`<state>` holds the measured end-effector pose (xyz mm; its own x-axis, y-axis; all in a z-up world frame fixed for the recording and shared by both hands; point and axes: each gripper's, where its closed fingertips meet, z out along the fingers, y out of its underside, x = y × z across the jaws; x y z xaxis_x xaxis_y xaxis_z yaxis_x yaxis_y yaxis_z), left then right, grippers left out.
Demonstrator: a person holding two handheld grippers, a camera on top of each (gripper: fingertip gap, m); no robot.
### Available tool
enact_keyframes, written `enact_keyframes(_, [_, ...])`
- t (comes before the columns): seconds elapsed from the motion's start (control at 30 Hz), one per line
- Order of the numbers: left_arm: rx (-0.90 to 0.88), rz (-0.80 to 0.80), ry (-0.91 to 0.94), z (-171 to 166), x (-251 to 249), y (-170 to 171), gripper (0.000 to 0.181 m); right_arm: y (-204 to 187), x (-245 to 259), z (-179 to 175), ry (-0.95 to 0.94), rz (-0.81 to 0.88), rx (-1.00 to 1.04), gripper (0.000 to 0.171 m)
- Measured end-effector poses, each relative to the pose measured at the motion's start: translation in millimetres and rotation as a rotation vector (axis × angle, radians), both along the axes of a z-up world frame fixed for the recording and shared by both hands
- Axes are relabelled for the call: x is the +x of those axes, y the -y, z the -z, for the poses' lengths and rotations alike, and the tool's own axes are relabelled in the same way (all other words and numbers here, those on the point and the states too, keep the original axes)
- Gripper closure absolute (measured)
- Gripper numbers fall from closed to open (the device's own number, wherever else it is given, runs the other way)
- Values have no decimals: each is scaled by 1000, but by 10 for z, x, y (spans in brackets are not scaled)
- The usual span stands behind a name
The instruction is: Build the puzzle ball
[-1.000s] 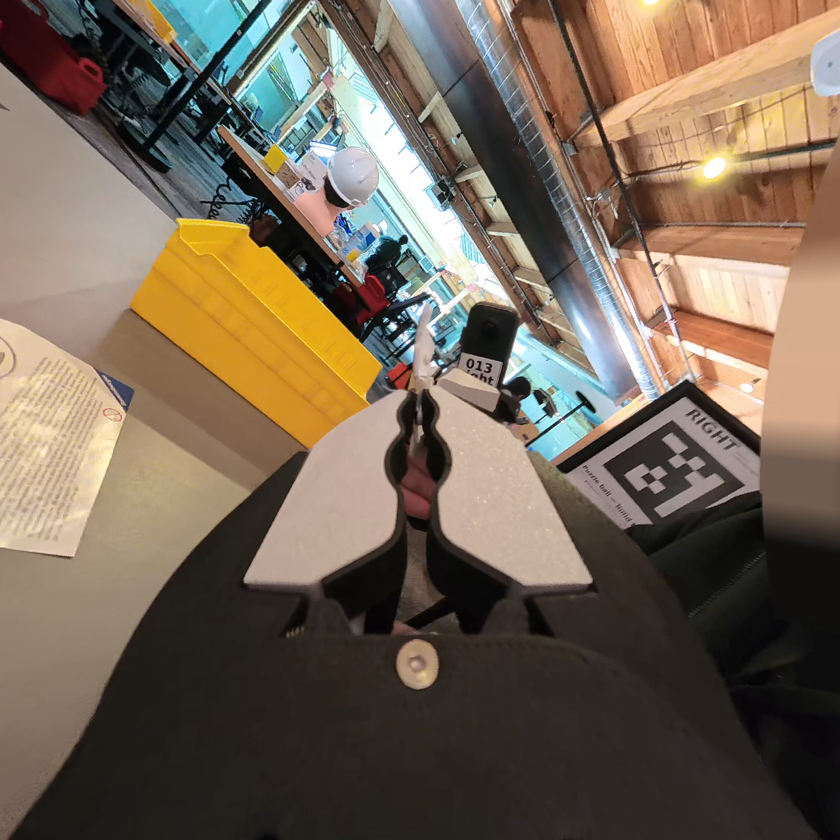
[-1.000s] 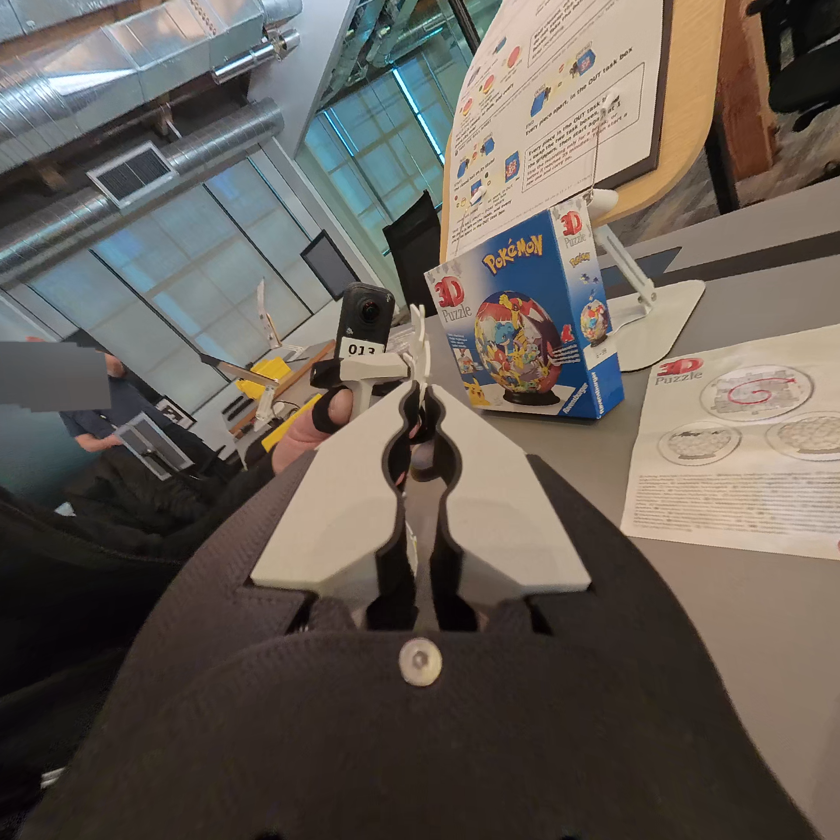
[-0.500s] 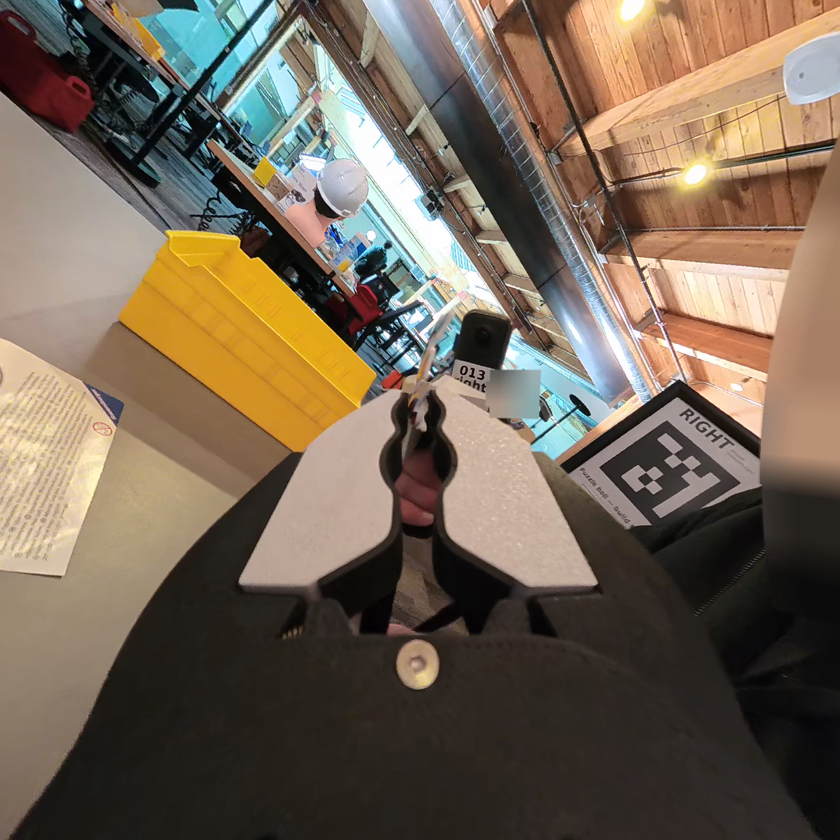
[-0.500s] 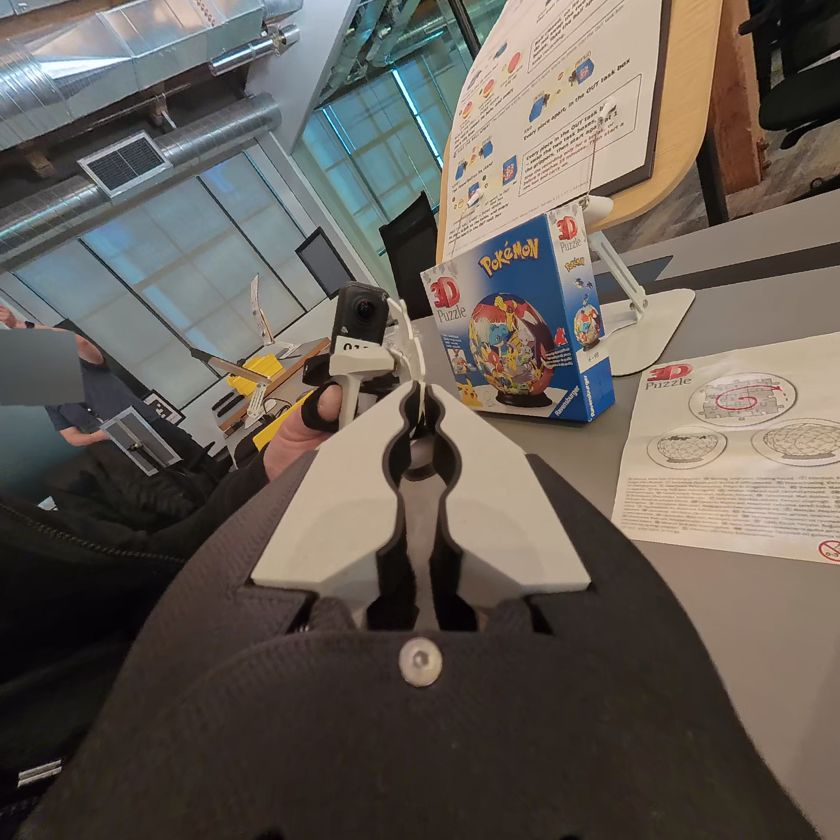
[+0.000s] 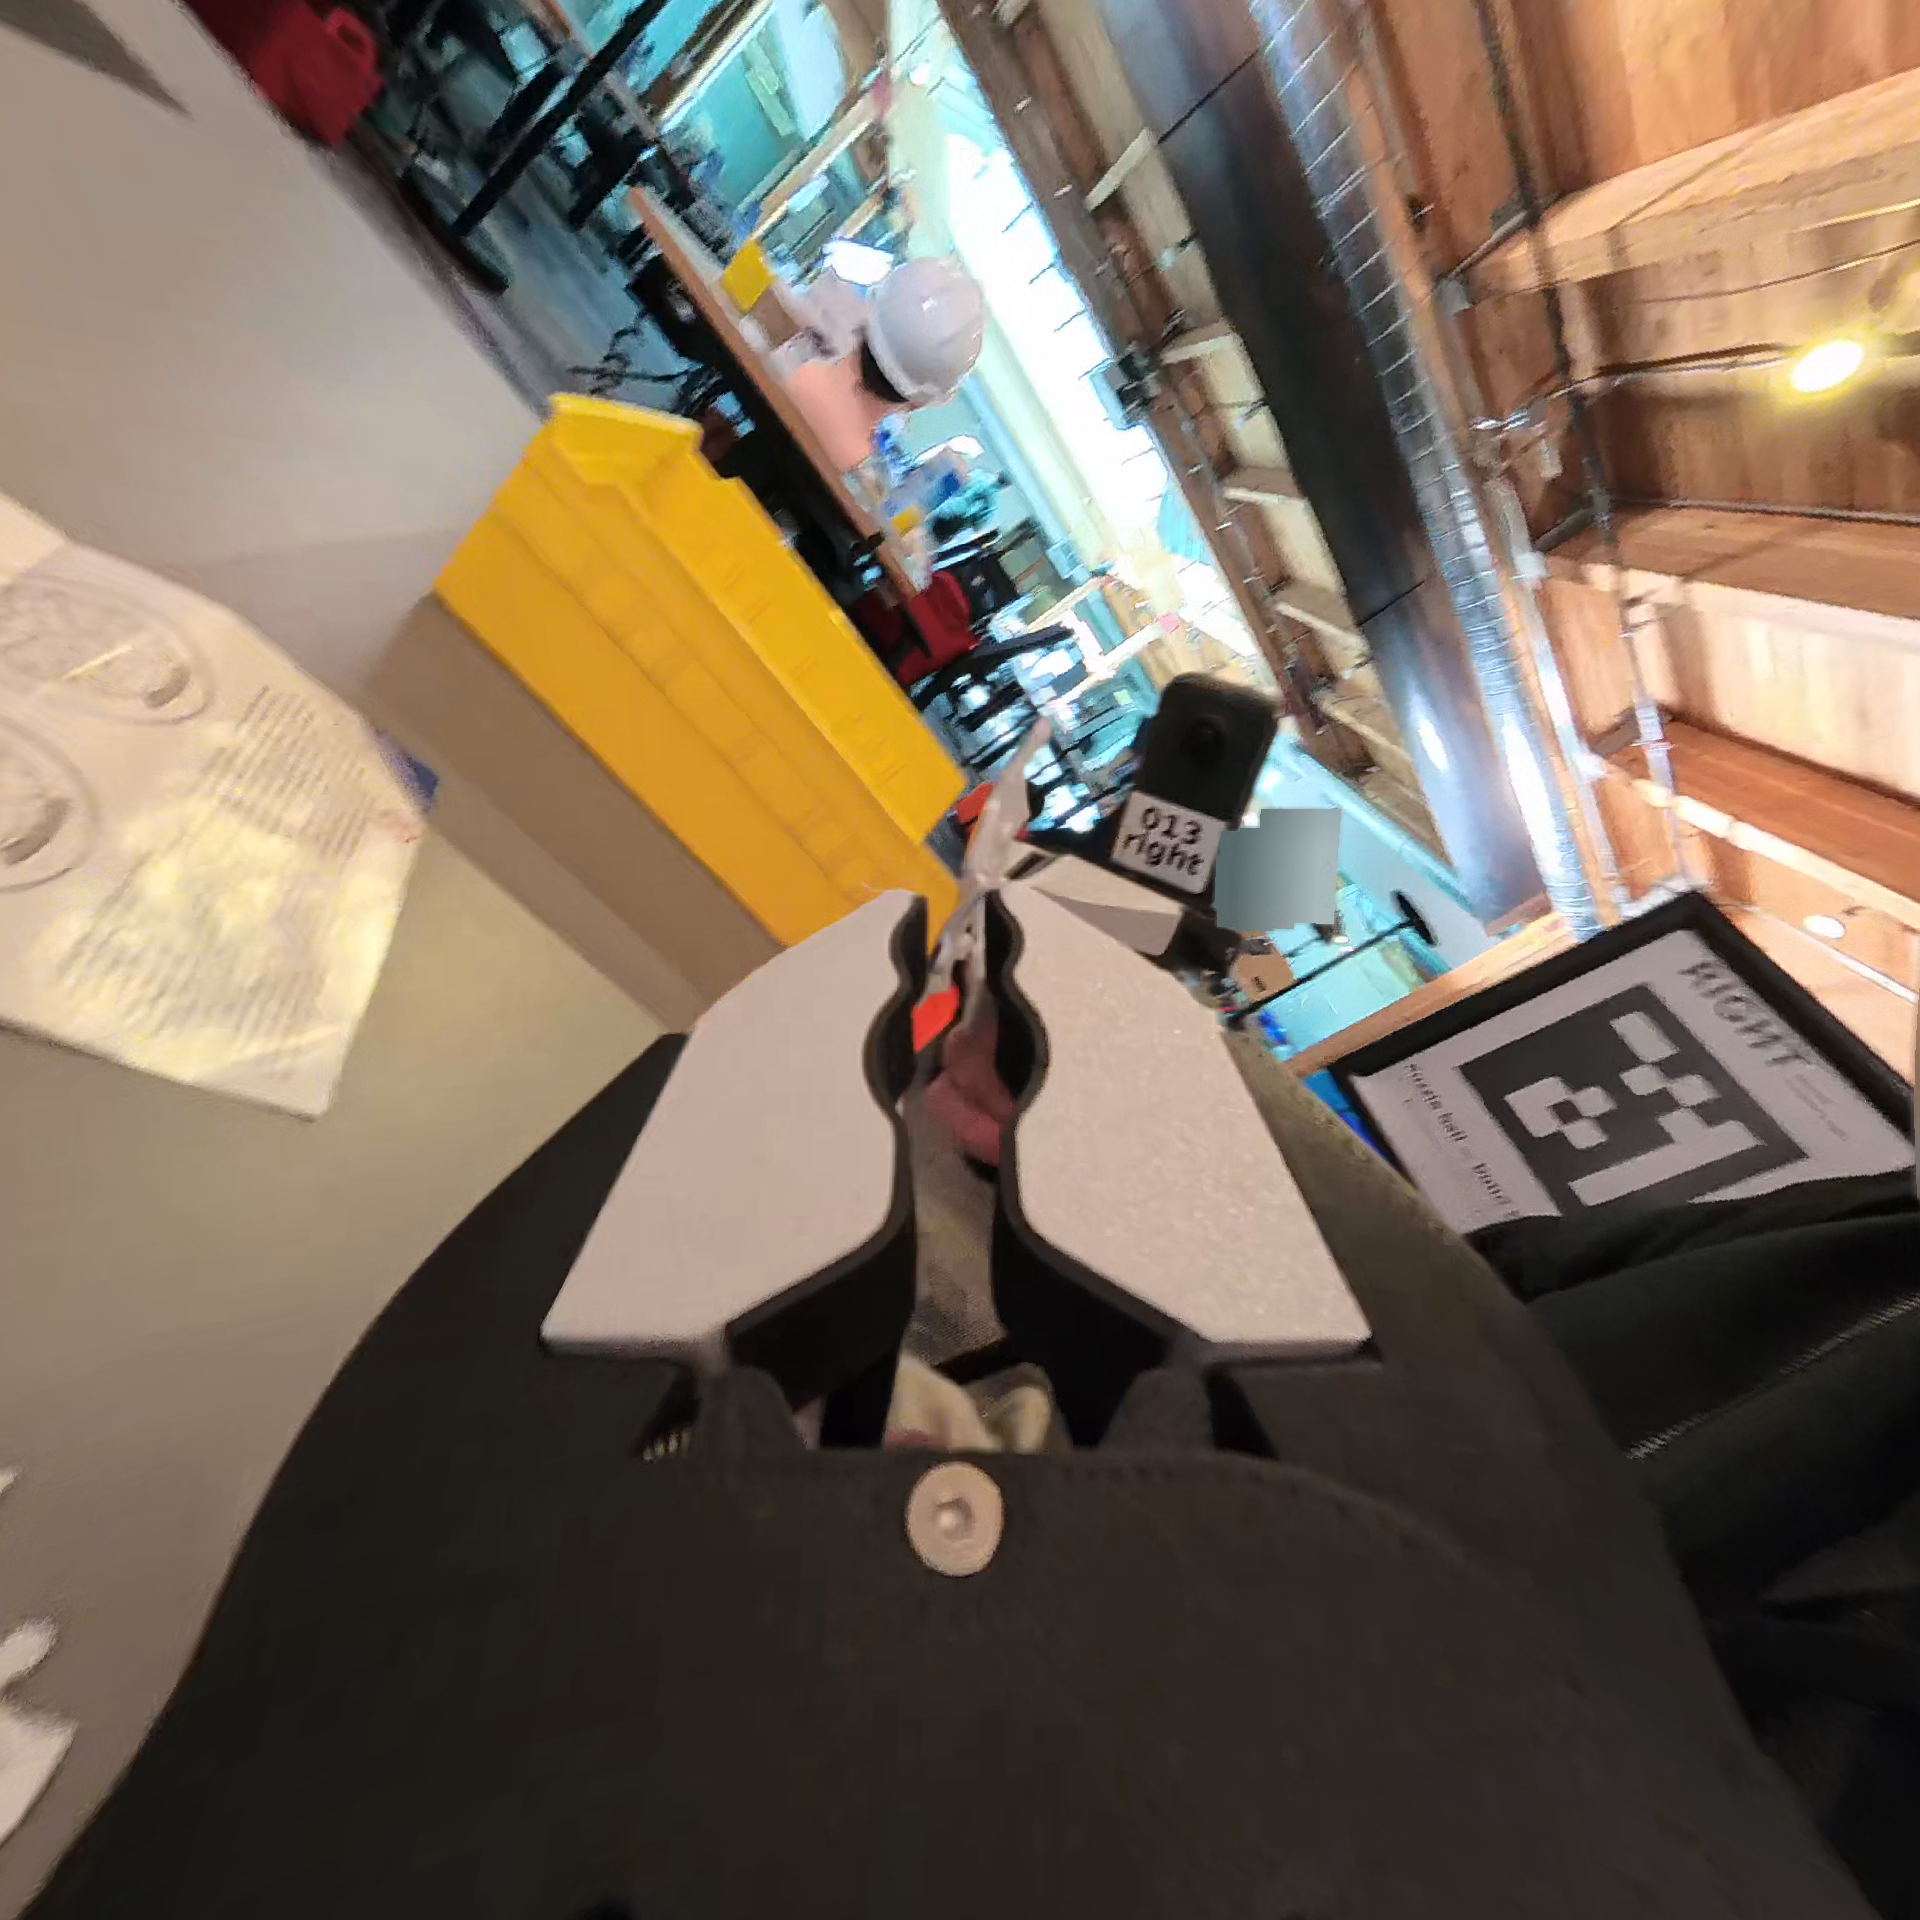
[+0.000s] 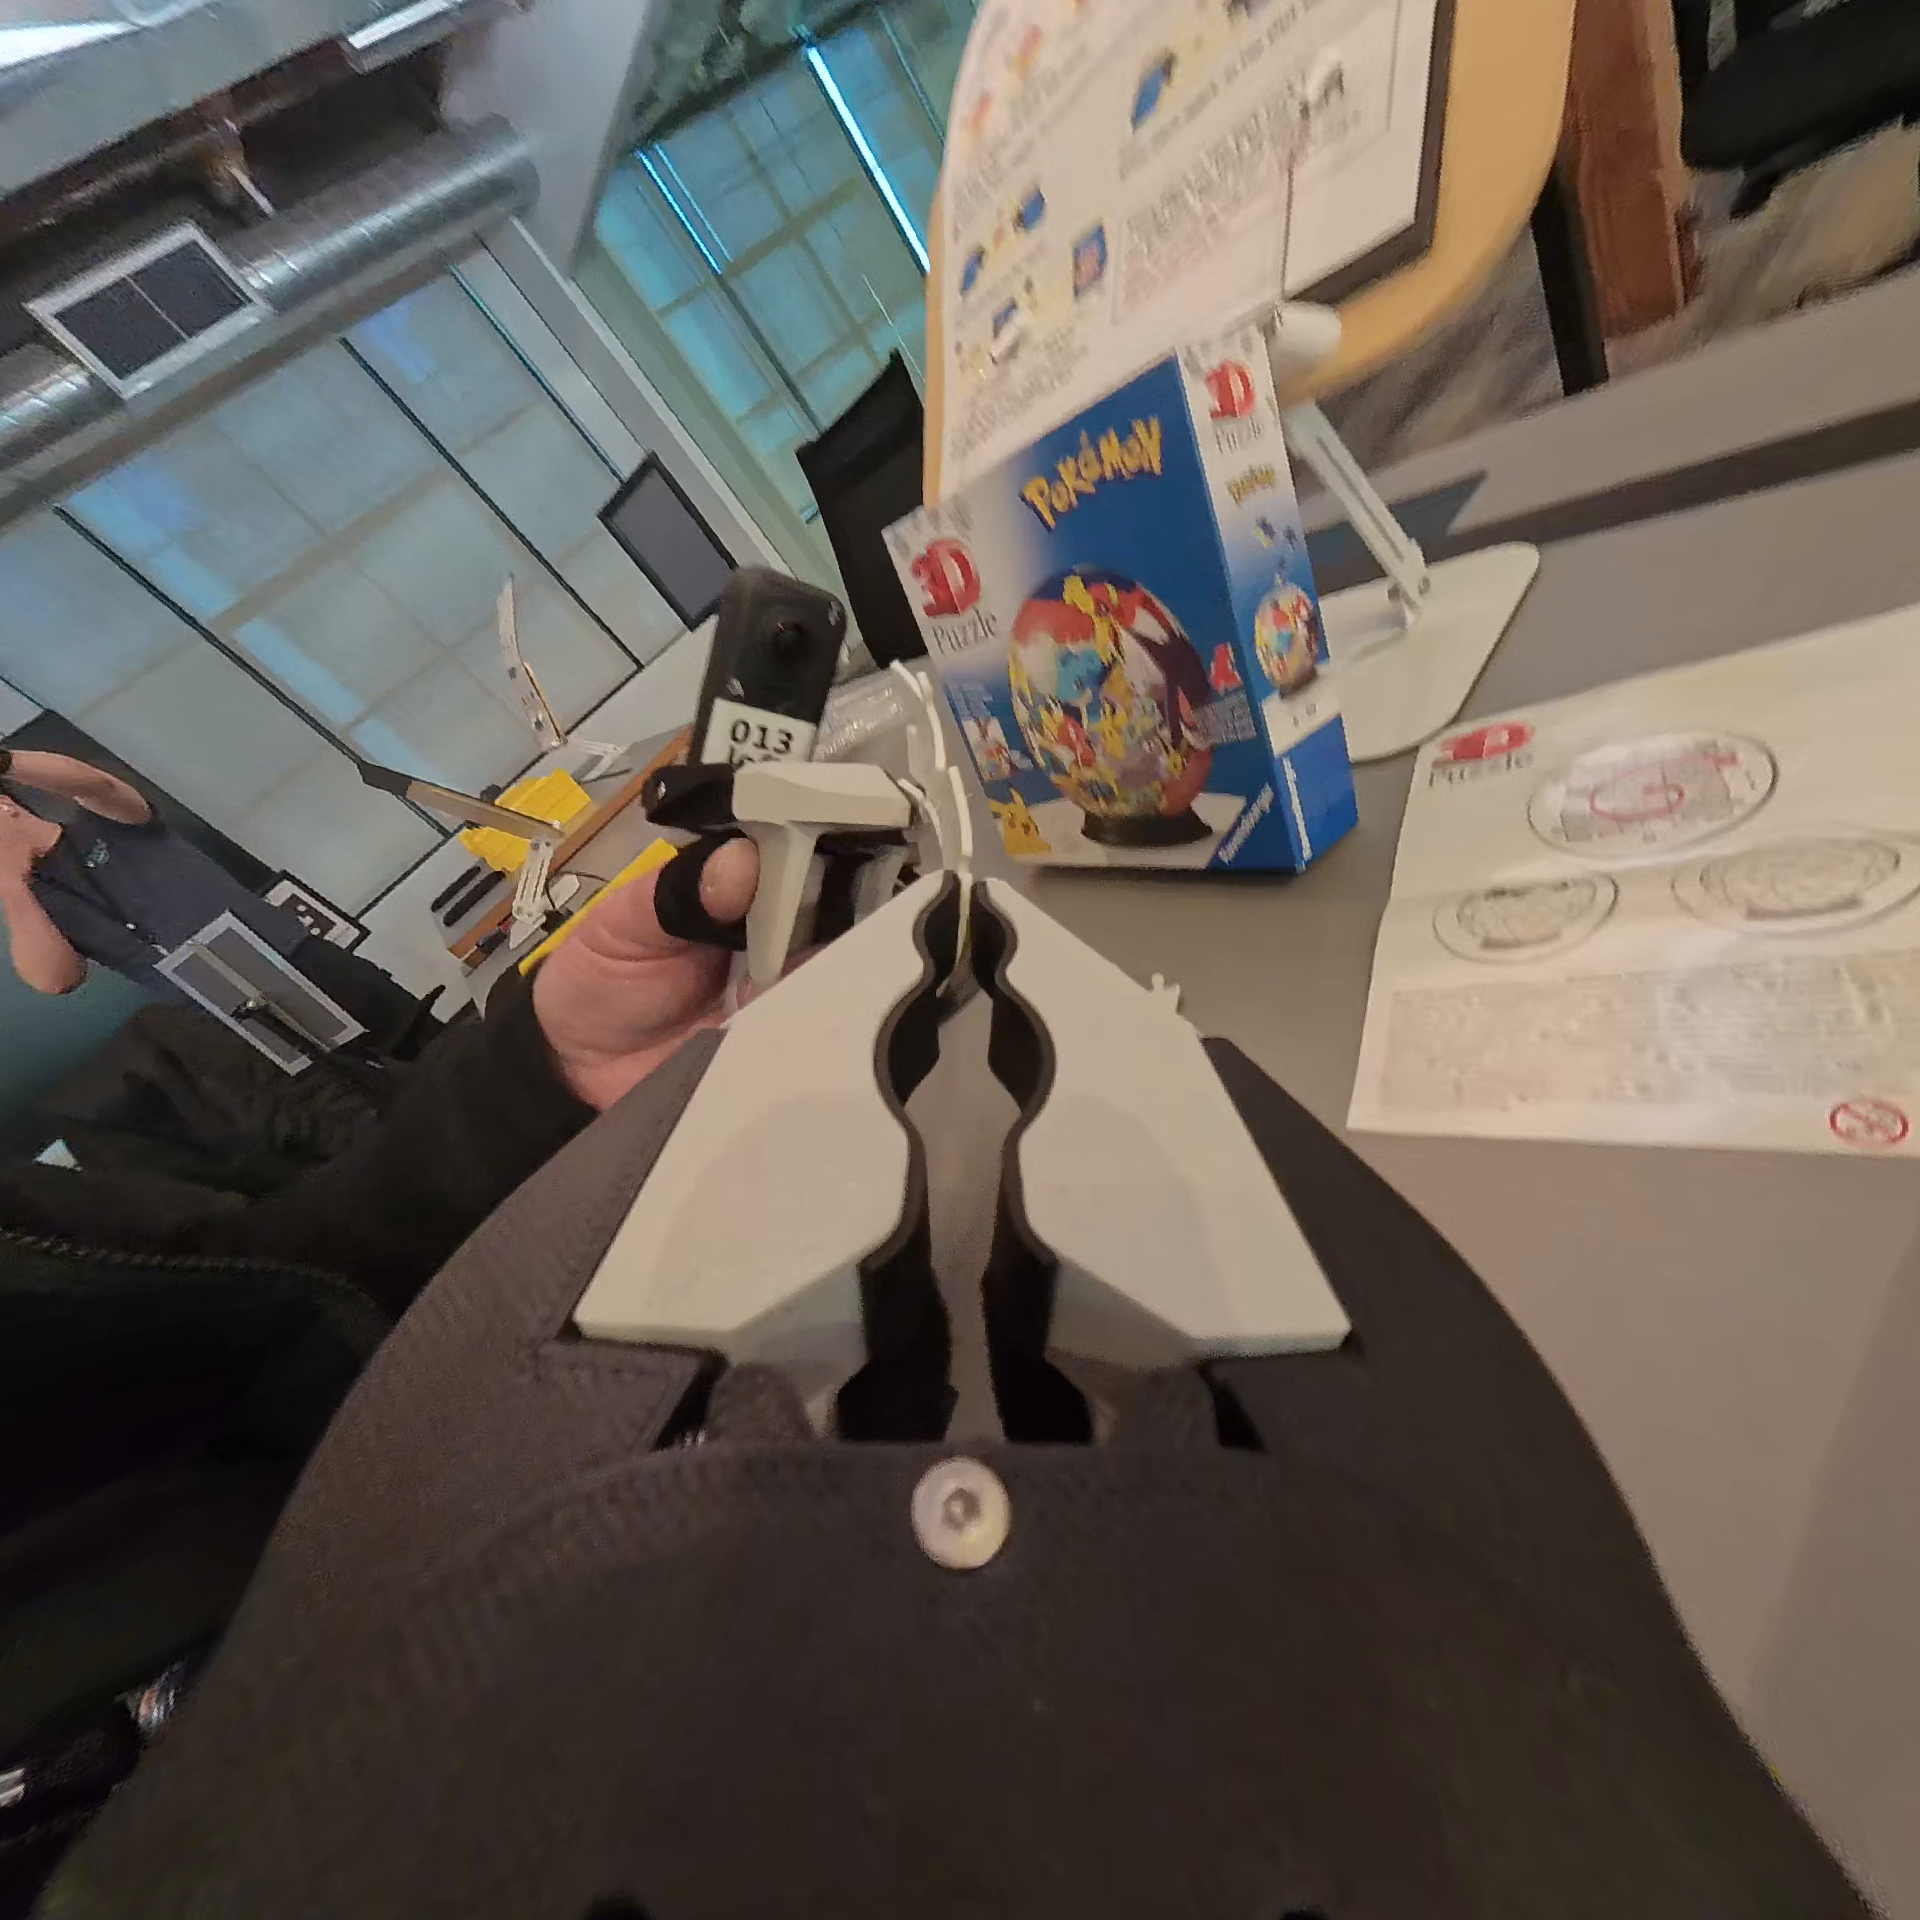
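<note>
My left gripper (image 5: 961, 914) is shut on a thin curved puzzle piece (image 5: 992, 831), seen edge-on, with a red-orange patch low between the fingers. My right gripper (image 6: 961, 894) is shut on a thin white piece edge (image 6: 964, 935). The two grippers meet tip to tip above the grey table (image 6: 1558, 1351). The right gripper (image 5: 1101, 894) with its black camera faces me in the left wrist view. The left gripper (image 6: 821, 805), held by a hand, shows in the right wrist view, with a row of white joined pieces (image 6: 935, 758) standing up at its tips.
A blue puzzle box (image 6: 1132, 665) stands behind the tips, with a sign board on a white stand (image 6: 1434, 644). An instruction sheet (image 6: 1662, 935) lies to the right and also shows in the left wrist view (image 5: 177, 831). A yellow bin (image 5: 707, 665) and a framed marker card (image 5: 1662, 1091) are nearby.
Both grippers stay shut and tip to tip. The left wrist view has swung, bringing more of the sheet into view; the piece's red patch now shows between its fingers. The right view moved closer to the box.
</note>
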<state>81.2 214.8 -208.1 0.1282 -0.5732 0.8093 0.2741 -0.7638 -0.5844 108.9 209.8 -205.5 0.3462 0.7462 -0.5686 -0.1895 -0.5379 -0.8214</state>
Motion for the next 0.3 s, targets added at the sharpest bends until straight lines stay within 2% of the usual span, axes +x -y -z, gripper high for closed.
enact_keyframes(0.03, [-13,-18,-46,88,-40,-31,164,-2,-11,89,17,-10,-31,171])
enact_keyframes(0.17, [-38,22,-195,341,-179,10,162,-12,-41,465,96,-28,-142,171])
enact_keyframes(0.3, [68,132,-508,628,-283,137,174,33,-112,852,190,-58,-236,171])
